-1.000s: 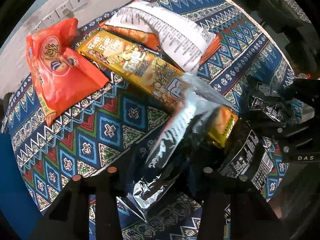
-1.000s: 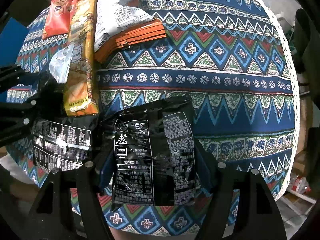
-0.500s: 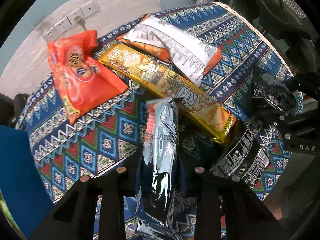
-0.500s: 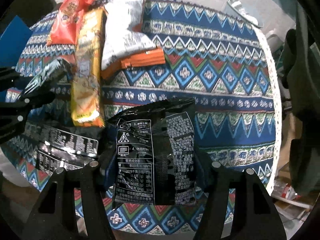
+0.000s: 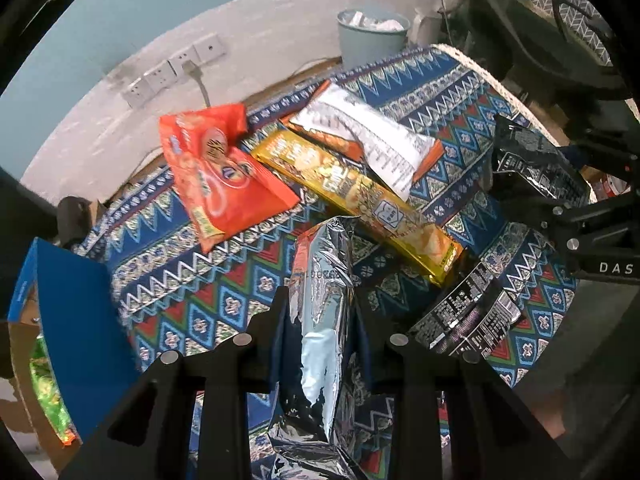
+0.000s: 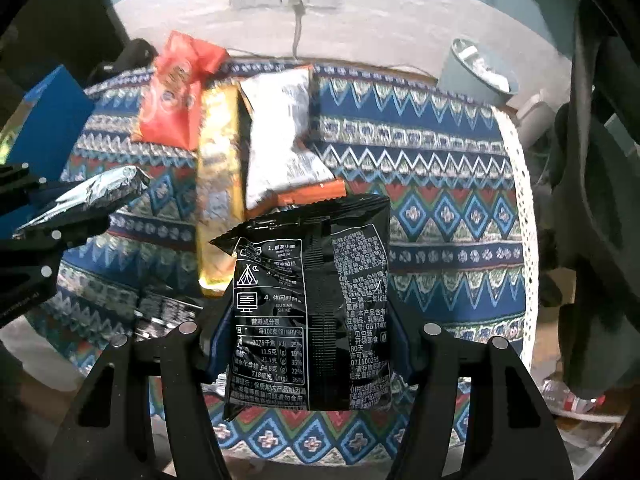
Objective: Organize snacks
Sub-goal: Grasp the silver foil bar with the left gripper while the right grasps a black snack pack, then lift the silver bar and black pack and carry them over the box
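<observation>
1. Between my left claw's (image 5: 320,320) fingers: one silver pack (image 5: 320,320), clamped edge-on and held clear of the cloth (image 5: 168,312).
2. Between my right claw's (image 6: 308,332) fingers: one black pack (image 6: 312,312), clamped by its sides, hanging above the cloth. These jaws closed a little further within the last second and now press on the bag.
3. On the cloth just beyond my left claw: one more black pack (image 5: 468,316), lying flat near the edge.
4. Further out, in a row and touching or overlapping: one yellow bar (image 5: 356,188), one white-and-orange pack (image 5: 368,140), one red pack (image 5: 220,176).
5. Count: six snacks in view; two black, one each of silver, yellow, white-and-orange, red. Two are in my claws, four on the cloth.
6. Off the table's left side: one blue box (image 5: 76,320), open, with something green (image 5: 48,392) inside; I cannot tell what or how many.
7. Progress, as I judge it: early to middle. If the box is the destination, at least one item is stowed, two are in transit, four are left.
</observation>
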Available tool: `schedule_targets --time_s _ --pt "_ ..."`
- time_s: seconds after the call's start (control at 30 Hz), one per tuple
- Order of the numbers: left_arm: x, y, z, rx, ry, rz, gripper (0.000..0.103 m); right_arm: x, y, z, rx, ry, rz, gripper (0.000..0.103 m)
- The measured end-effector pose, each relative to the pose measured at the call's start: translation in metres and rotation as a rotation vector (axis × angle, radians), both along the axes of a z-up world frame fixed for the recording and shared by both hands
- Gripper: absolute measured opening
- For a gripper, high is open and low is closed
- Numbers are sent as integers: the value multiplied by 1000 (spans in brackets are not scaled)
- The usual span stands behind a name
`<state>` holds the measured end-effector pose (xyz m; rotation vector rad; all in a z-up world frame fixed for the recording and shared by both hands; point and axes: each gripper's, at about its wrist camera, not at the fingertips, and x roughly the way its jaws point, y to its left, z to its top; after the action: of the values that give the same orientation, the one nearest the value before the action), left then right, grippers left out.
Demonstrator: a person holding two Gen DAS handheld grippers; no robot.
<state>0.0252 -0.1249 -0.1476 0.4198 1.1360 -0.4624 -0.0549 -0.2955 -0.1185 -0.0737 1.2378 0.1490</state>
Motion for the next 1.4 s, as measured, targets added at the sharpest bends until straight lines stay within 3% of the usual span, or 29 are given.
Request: schedule_targets --time_s 0.17,0.4,0.97,1.4 --pt "-7 7 16 18 -64 -4 30 2 10 18 22 -53 17 63" --pt "-8 23 32 -1 -80 43 30 6 24 42 54 -117 41 63" --pt "-17 78 71 -6 -183 146 30 19 75 71 98 -178 130 63" --pt "-17 126 88 -45 -207 239 30 31 131 86 133 -201 222 63"
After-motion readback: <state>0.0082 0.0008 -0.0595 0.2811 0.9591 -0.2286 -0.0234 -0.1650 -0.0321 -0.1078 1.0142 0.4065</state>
